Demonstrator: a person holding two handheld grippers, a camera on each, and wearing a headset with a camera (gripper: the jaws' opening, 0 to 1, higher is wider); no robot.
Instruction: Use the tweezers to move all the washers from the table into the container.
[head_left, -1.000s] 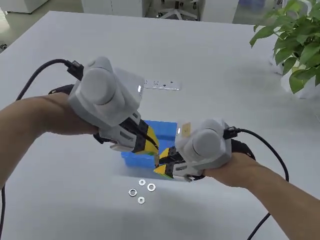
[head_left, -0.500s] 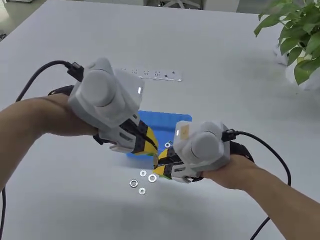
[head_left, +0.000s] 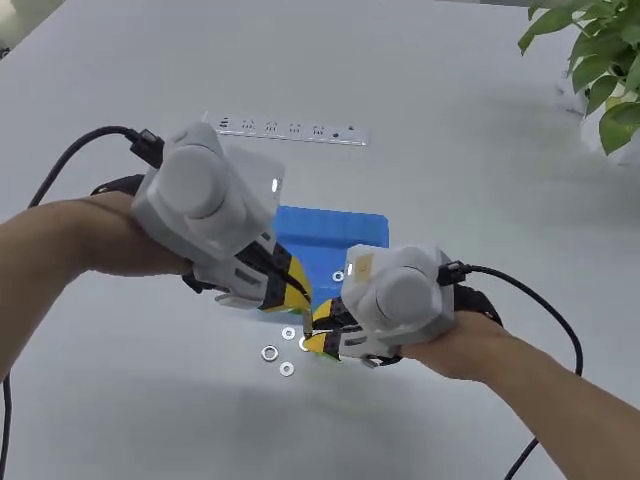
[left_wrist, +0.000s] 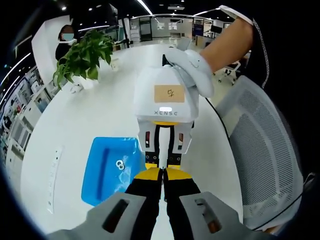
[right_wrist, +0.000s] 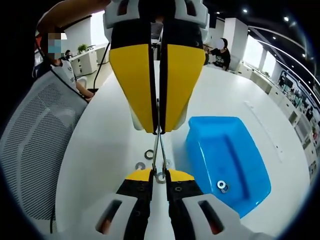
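Note:
Thin metal tweezers run between the two grippers, which face each other. My left gripper is shut on their rear end. The right gripper is shut around their tips, just above the table. A washer sits at those tips; whether it is pinched I cannot tell. Several loose washers lie on the white table beside the jaws. The blue container stands just behind them with washers inside.
A white power strip lies beyond the container. A green plant stands at the far right. Cables trail from both grippers. A mesh chair and seated people are beside the table.
The head camera has tilted, so the scene sits higher. Both grippers with the tweezers came off the container's near edge and down toward the loose washers.

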